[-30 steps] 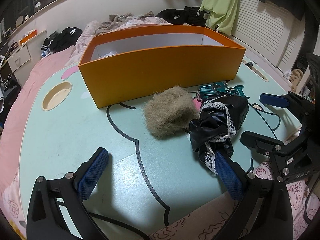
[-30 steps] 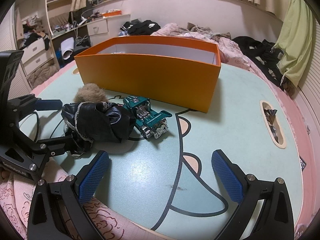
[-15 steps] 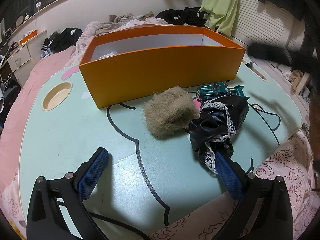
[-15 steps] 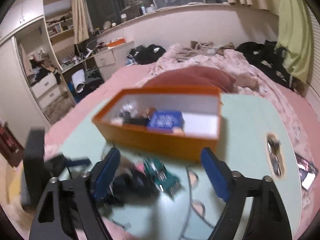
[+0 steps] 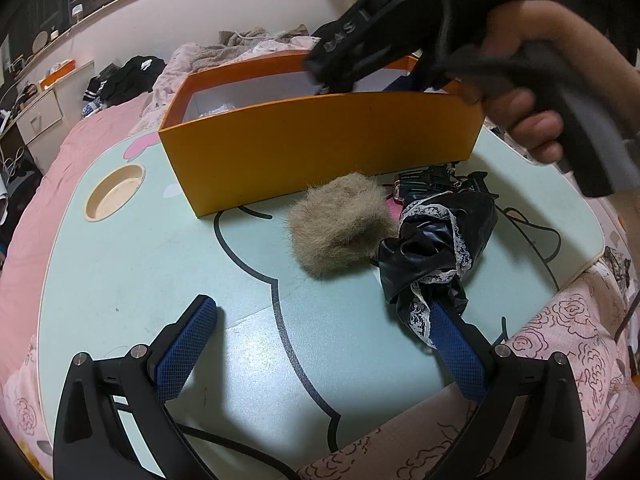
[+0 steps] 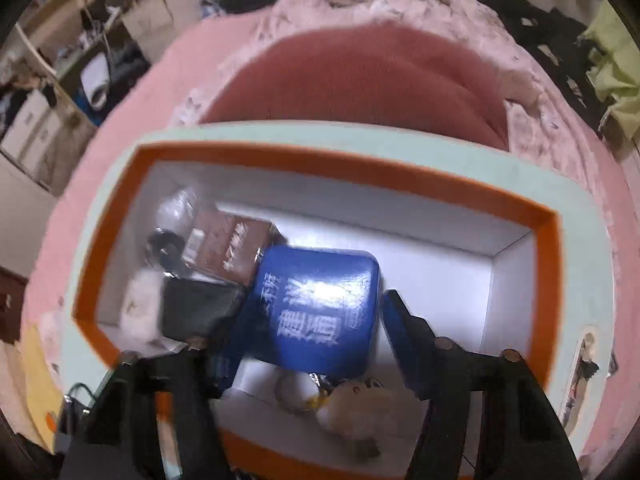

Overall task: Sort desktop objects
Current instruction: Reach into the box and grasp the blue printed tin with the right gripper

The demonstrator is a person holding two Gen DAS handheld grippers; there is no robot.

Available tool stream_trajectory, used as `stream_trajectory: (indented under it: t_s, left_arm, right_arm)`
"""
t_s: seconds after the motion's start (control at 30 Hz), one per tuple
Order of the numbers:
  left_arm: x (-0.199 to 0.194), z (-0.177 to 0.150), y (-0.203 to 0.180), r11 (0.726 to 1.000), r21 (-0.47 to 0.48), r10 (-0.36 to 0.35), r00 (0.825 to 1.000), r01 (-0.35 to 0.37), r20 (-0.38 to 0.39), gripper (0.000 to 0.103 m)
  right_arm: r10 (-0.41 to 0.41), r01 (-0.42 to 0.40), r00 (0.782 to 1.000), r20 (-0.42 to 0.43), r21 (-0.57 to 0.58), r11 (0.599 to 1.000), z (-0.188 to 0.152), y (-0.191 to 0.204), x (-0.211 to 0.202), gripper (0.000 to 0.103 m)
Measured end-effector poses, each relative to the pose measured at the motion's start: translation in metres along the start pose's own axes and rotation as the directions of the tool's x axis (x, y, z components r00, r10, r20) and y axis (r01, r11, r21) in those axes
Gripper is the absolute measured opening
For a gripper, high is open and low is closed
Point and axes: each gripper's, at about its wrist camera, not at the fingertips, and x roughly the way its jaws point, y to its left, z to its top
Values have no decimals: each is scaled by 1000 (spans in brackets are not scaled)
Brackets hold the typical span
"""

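Observation:
An orange box point(image 5: 320, 136) stands on the mint table point(image 5: 140, 272). In front of it lie a tan fur ball point(image 5: 340, 228), a black lace-trimmed cloth point(image 5: 436, 248) and a teal toy car point(image 5: 424, 180). My left gripper point(image 5: 316, 308) is open low over the table, its right finger against the cloth's end. A hand point(image 5: 520, 120) holds my right gripper point(image 6: 308, 328) over the box point(image 6: 340, 164), pointing down into it. Its jaws are closing, with a blue tin point(image 6: 320, 308) between them. The blur hides whether the pads touch it.
Inside the box lie a brown packet point(image 6: 232, 244), a black pouch point(image 6: 200, 312), a white fluffy thing point(image 6: 140, 304) and a small plush toy point(image 6: 360, 404). A round cup recess point(image 5: 114, 192) sits at the table's left. Pink bedding surrounds the table.
My right gripper rose from the table's near side, swung over the orange box and tipped down into it, and its jaws narrowed. The left gripper and the objects on the table stayed put.

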Motion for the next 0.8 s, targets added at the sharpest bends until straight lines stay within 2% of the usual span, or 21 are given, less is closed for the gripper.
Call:
stream_trajectory:
  t_s: [0.03, 0.07, 0.1, 0.17, 0.2, 0.37, 0.47, 0.53, 0.57, 0.63, 0.7, 0.8]
  left_arm:
    - [-1, 0, 0, 1000, -1, 0, 1000, 0, 1, 103]
    - [-2, 0, 0, 1000, 0, 1, 1000, -1, 1, 103]
    - [-3, 0, 0, 1000, 0, 2, 1000, -2, 0, 103]
    - [-5, 1, 0, 1000, -2, 0, 1000, 0, 0, 103]
    - [-6, 2, 0, 1000, -2, 1, 1000, -1, 0, 103]
    - [-8, 2, 0, 1000, -3, 1, 1000, -1, 2, 103]
    - [-8, 3, 0, 1000, -5, 2, 1000, -1, 3, 103]
    - [-8, 3, 0, 1000, -5, 2, 1000, -2, 2, 103]
    - [-8, 3, 0, 1000, -5, 2, 1000, -2, 3, 103]
    - [-8, 2, 0, 1000, -6, 2, 1000, -2, 3, 103]
    - [-8, 2, 0, 1000, -6, 2, 1000, -2, 3, 103]
    - [-9, 3, 0, 1000, -7, 3, 1000, -3, 3, 103]
  right_arm:
    - [-39, 39, 999, -20, -15, 999, 0, 1, 4, 70]
    - [-131, 129, 991, -17, -59, 990, -1, 6, 7, 71]
    - [-143, 143, 990, -8, -63, 988, -2, 6, 7, 72]
    - [-127, 126, 992, -11, -61, 990, -5, 2, 7, 71]
    - [-113, 113, 994, -3, -69, 991, -6, 1, 6, 67]
    - [-88, 90, 995, 40, -48, 995, -15, -16, 1, 66]
    - [-52, 53, 990, 128, 0, 999, -20, -23, -16, 66]
    - [-25, 19, 977, 211, 28, 999, -22, -31, -37, 66]
    - [5, -16, 964, 266, 42, 999, -28, -31, -56, 66]
    - [17, -34, 940, 342, 45, 998, -39, -37, -86, 66]
    - [56, -72, 917, 394, 26, 997, -50, -30, -115, 66]
    - [80, -87, 903, 423, -2, 996, -85, -21, -144, 66]
